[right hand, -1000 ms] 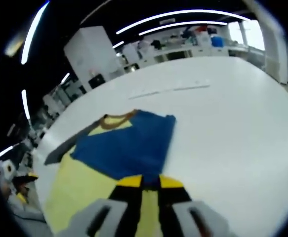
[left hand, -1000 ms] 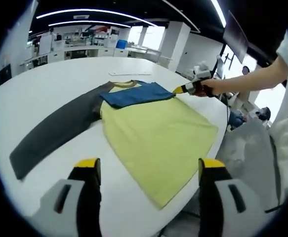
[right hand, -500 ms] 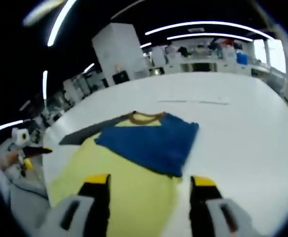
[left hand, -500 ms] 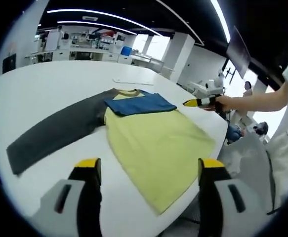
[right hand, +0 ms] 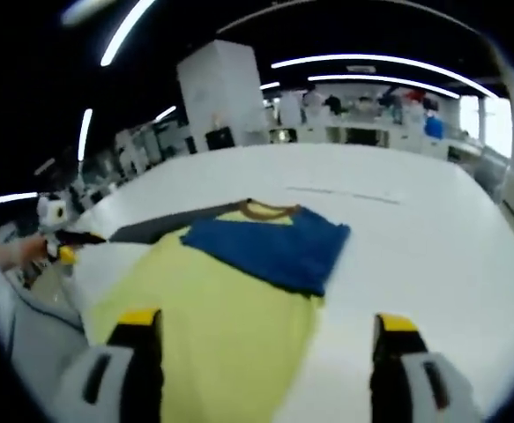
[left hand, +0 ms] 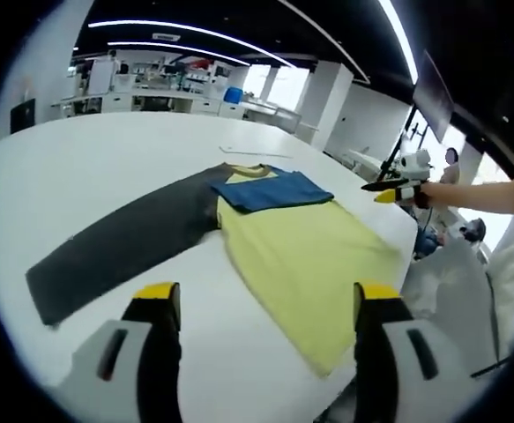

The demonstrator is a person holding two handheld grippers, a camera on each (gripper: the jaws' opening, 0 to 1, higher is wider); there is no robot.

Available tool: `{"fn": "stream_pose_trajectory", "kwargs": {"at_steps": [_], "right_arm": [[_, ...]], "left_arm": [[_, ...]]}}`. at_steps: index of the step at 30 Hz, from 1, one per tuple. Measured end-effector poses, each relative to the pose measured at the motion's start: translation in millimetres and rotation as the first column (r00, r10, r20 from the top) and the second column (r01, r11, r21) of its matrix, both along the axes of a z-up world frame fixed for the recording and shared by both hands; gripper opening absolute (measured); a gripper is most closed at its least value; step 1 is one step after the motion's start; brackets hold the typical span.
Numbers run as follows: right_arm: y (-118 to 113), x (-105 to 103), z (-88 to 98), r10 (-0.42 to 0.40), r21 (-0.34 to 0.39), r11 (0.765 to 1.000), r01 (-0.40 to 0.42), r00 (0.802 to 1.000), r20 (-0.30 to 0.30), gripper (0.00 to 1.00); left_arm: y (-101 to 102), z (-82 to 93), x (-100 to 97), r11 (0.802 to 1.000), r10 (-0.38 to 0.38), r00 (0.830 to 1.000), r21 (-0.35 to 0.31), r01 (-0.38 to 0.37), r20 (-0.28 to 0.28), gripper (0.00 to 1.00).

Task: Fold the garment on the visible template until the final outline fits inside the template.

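Garment (left hand: 301, 256) lies flat on the white desk (left hand: 80, 167), a yellow shirt with one blue sleeve (left hand: 274, 189) already folded across the chest near the collar, and one dark grey sleeve (left hand: 120, 251) stretched out straight toward 8 o'clock in the left gripper view. That layout suggests the fold is partly done: one sleeve is in, the grey one and the long body are yet to be brought over. A thin pale line (right hand: 345, 194) on the desk beyond the collar, toward 12 o'clock, may be part of the template, though it is too faint to be sure. The left tool (left hand: 261, 304) hovers with jaws wide and empty at the hem end of the shirt, probably placed to reach the grey sleeve or hem. The right tool (right hand: 265, 330) is likewise spread wide, holding nothing, facing the blue sleeve from the shirt's other side; it shows again at 3 o'clock in the left gripper view (left hand: 389, 189), held off the desk edge. The desk is large, rounded and white. The room is an open workspace with ring-shaped ceiling lights, white pillars and cluttered benches far behind.
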State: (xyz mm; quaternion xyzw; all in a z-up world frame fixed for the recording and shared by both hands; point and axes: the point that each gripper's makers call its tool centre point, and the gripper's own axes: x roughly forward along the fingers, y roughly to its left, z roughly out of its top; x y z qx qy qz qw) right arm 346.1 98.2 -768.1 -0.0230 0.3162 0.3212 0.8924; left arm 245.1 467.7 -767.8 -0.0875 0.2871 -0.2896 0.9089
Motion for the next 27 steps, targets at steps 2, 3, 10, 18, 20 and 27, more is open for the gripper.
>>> {"fn": "stream_pose_trajectory", "kwargs": {"at_steps": [2, 3, 10, 18, 20, 27], "right_arm": [[-1, -2, 1.7, -0.019, 0.015, 1.0, 0.019, 1.0, 0.002, 0.99], [-1, -4, 3.0, -0.024, 0.021, 0.999, 0.024, 1.0, 0.003, 0.99], [5, -19, 11.2, -0.056, 0.028, 0.998, 0.055, 0.998, 0.027, 0.99], [10, -35, 15.8, -0.092, 0.074, 0.993, 0.089, 0.995, 0.037, 0.99], [11, -39, 14.1, -0.101, 0.087, 0.991, 0.098, 0.994, 0.031, 0.98], [9, -50, 3.0, -0.111, 0.096, 0.989, 0.111, 0.994, -0.004, 0.98]], "left_arm": [[10, -2.4, 4.1, 1.0, 0.015, 1.0, 0.004, -0.015, 0.005, 0.77], [13, -2.9, 5.0, 1.0, 0.018, 1.0, 0.009, -0.018, 0.008, 0.77], [50, -11.8, 13.8, 0.996, 0.074, 0.997, 0.048, -0.075, 0.014, 0.74], [137, -20.8, 25.6, 0.924, 0.371, 0.927, 0.075, -0.374, 0.048, 0.7], [153, -26.1, 23.7, 0.894, 0.441, 0.897, 0.076, -0.442, 0.03, 0.65], [182, -48.2, 21.5, 0.839, 0.532, 0.847, 0.126, -0.529, 0.01, 0.58]]}}
